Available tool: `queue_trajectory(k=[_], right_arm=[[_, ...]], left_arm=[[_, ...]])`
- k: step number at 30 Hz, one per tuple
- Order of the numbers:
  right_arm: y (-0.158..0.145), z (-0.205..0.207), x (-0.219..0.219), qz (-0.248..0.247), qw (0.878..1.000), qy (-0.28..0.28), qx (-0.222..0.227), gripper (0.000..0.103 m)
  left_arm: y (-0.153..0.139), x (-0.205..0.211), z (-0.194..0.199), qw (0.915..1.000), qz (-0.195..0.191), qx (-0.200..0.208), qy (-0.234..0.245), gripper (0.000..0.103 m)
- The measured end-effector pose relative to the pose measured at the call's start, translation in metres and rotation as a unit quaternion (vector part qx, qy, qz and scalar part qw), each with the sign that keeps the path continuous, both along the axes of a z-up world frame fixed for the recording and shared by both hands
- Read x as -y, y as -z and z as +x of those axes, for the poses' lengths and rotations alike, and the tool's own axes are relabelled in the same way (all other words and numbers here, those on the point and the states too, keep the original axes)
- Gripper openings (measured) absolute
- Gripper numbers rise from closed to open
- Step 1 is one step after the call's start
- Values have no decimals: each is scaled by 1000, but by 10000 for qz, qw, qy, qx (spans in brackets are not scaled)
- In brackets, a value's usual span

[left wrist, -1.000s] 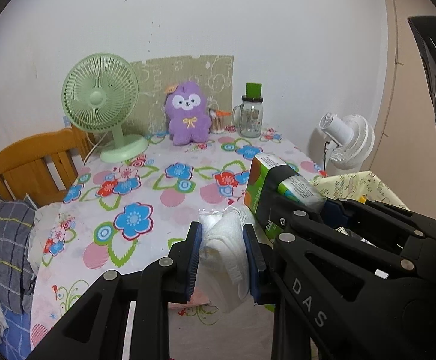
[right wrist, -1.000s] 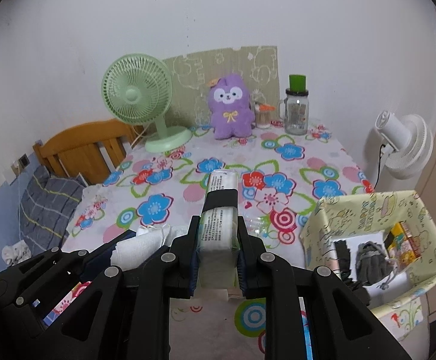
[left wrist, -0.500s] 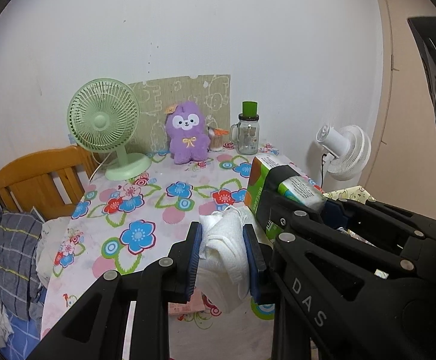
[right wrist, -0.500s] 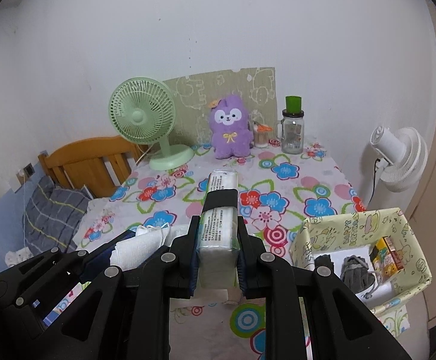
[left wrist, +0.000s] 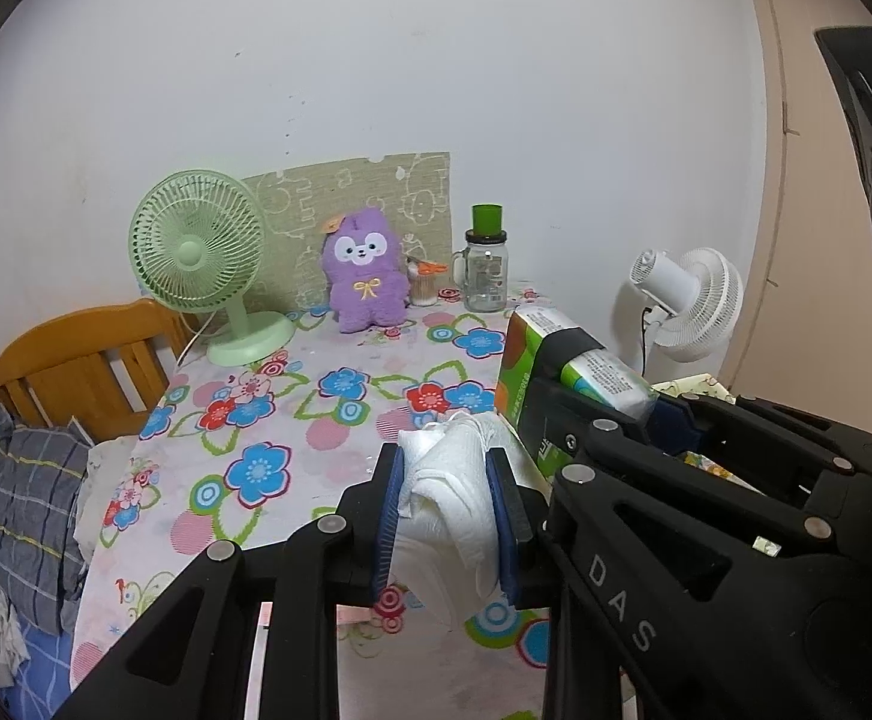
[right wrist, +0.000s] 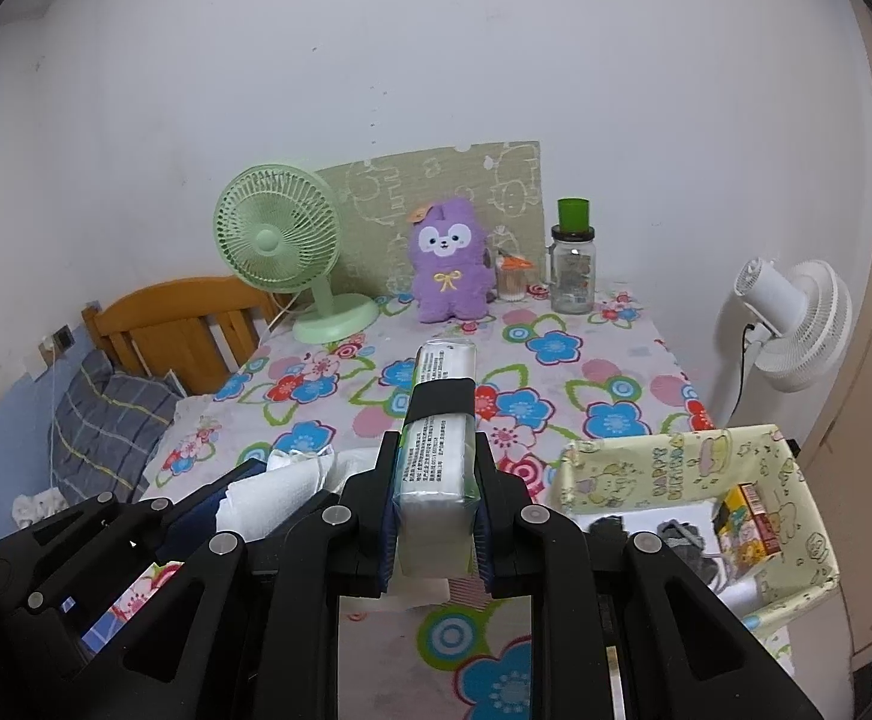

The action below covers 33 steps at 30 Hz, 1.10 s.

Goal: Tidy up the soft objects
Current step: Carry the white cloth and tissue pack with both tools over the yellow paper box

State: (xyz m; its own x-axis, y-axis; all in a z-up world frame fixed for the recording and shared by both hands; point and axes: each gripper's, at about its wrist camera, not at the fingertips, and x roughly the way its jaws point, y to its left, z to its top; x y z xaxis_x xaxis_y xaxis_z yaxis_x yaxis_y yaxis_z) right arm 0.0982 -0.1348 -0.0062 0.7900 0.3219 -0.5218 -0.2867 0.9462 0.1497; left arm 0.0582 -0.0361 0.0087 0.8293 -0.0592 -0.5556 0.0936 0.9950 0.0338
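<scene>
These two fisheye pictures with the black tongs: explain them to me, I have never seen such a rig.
A person holds one pair of tongs in each hand; a camera on each looks forward along its fingers. One picture is from the left tongs, shut on a wad of white tissue. The other is from the right tongs, shut on a wrapped tissue pack. Both hang above a flowered table. At its far end stand a green fan, a purple plush toy and a glass jar. A yellow box sits at the right.

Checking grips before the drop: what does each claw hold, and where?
Left claw: white cloth bundle, pinched across its middle. Right claw: tissue pack, near end.
</scene>
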Motion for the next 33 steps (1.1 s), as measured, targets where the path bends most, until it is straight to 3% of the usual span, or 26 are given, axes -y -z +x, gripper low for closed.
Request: queue_trajectory(k=[17,33], right_arm=[[2,2,86,-139,9979,626,38,24],[12,11,135,-167,9960,879,-62,24]], left_arm=[[1,80,11,9983,13,21,578,27],[11,128,23,9965,49,-78,833,27]])
